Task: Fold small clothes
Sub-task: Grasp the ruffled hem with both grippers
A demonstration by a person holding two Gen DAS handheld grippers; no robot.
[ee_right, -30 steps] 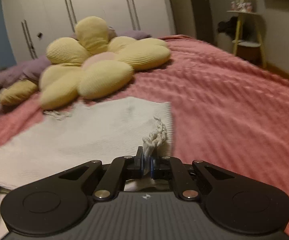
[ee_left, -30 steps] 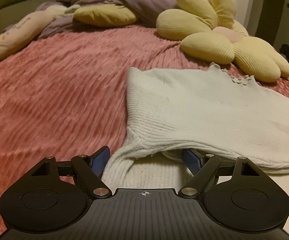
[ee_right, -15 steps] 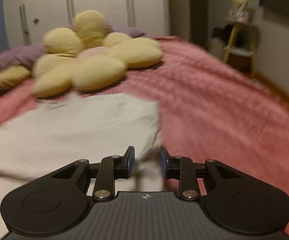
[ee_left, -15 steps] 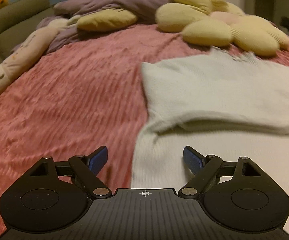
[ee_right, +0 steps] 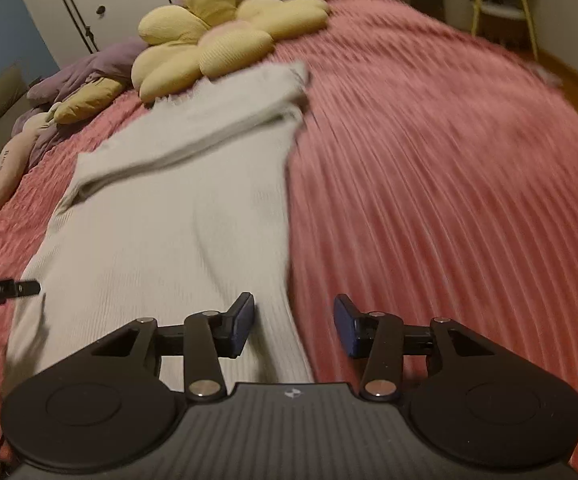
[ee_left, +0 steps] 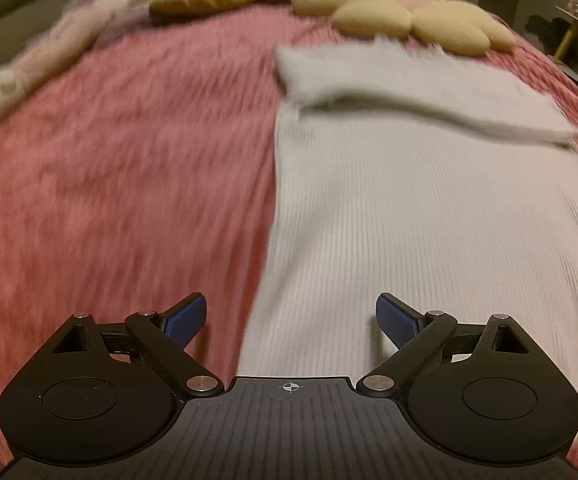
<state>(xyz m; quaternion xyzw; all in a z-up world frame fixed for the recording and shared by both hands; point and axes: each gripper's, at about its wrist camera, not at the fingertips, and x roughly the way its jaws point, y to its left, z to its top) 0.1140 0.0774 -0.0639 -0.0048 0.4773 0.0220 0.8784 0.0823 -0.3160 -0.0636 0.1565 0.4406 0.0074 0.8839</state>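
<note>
With the far end of the white knit top (ee_left: 429, 208) folded over on the pink bed (ee_left: 121, 168), we hold nothing. Left gripper (ee_left: 291, 314) jaws are wide and opening. Right gripper (ee_right: 293, 322) jaws are opening too, both above the cloth.

Each camera sat just behind its own fingers and looked forward and steeply down, close over the pink bed (ee_left: 121, 168). The left wrist view faced the white knit garment (ee_left: 429, 208) from its left edge, the right wrist view from its right edge. Both shared the garment and the yellow flower cushion (ee_right: 217, 40) beyond it.
</note>
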